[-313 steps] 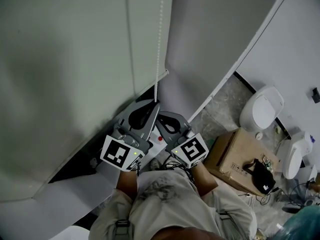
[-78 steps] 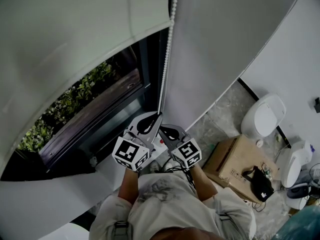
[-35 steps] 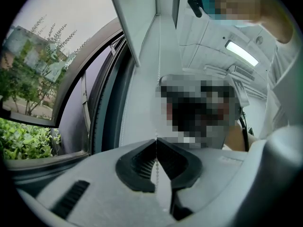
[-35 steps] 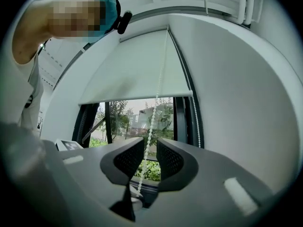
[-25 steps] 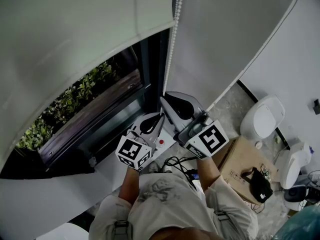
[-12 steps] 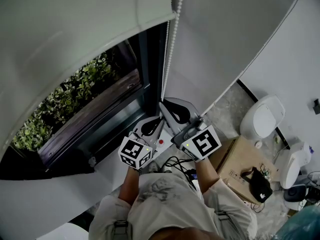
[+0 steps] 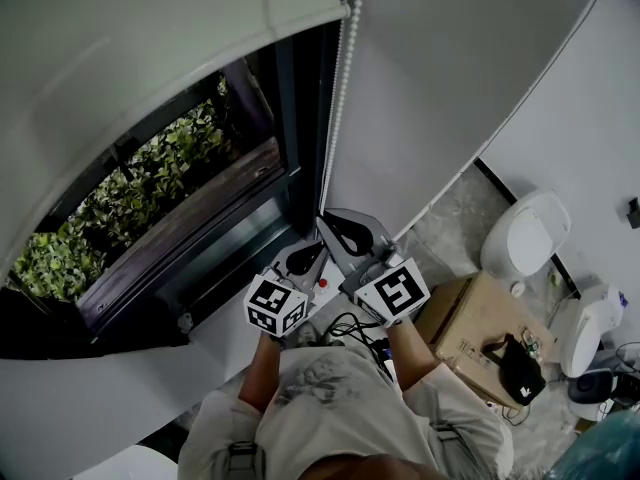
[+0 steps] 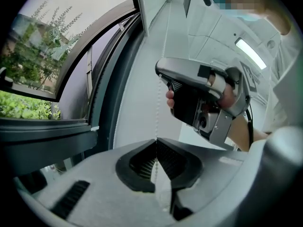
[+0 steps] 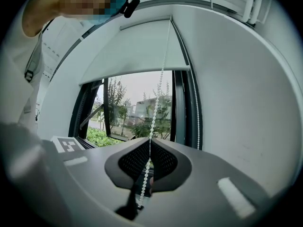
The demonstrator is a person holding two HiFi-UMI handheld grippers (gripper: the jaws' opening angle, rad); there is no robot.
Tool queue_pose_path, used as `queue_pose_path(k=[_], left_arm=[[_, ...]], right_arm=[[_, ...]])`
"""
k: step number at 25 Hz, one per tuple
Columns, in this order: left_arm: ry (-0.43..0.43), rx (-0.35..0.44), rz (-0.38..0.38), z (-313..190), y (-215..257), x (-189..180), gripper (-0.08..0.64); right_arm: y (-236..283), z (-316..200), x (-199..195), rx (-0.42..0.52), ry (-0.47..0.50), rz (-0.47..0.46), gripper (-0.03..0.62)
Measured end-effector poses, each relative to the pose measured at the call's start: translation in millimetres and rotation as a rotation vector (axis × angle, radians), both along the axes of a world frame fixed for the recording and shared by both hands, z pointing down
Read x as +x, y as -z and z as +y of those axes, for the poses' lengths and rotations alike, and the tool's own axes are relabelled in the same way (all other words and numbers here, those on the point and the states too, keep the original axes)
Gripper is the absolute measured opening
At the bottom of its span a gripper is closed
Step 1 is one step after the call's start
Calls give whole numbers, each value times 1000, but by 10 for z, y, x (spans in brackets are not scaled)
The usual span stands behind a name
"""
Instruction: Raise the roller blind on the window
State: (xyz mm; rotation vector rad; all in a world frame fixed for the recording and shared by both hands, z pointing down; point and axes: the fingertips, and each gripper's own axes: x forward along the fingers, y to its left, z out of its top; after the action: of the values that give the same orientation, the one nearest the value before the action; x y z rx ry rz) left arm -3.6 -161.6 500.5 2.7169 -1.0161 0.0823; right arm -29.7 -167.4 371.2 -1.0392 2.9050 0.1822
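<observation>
At the right edge of the window (image 7: 150,193), the bead chain (image 7: 340,98) hung from the roller blind (image 7: 150,53), which covered only the window's top. The left gripper (image 8: 155,140) had its jaws pinched together on the bead chain. The right gripper (image 9: 149,140), just above, clamped it likewise.

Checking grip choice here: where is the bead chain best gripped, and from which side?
Grip the bead chain on its straight hanging run below the blind, coming in level from the room side with a jaw on either side. It is thin and hangs straight, so flat pads can pinch across it. The left gripper and right gripper are both closed on it this way.
</observation>
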Motion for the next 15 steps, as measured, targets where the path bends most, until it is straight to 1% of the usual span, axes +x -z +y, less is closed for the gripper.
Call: queue_pose_path(k=[6, 10, 15], left_arm=[[-8, -40, -14, 31, -191, 21, 15], [-10, -60, -23, 59, -311, 12, 15], [-11, -88, -36, 108, -451, 11, 15]], right_arm=[[-192, 21, 11, -37, -6, 14, 14], [-237, 48, -8, -14, -2, 1, 14], [-453, 97, 15, -82, -7, 34, 14]])
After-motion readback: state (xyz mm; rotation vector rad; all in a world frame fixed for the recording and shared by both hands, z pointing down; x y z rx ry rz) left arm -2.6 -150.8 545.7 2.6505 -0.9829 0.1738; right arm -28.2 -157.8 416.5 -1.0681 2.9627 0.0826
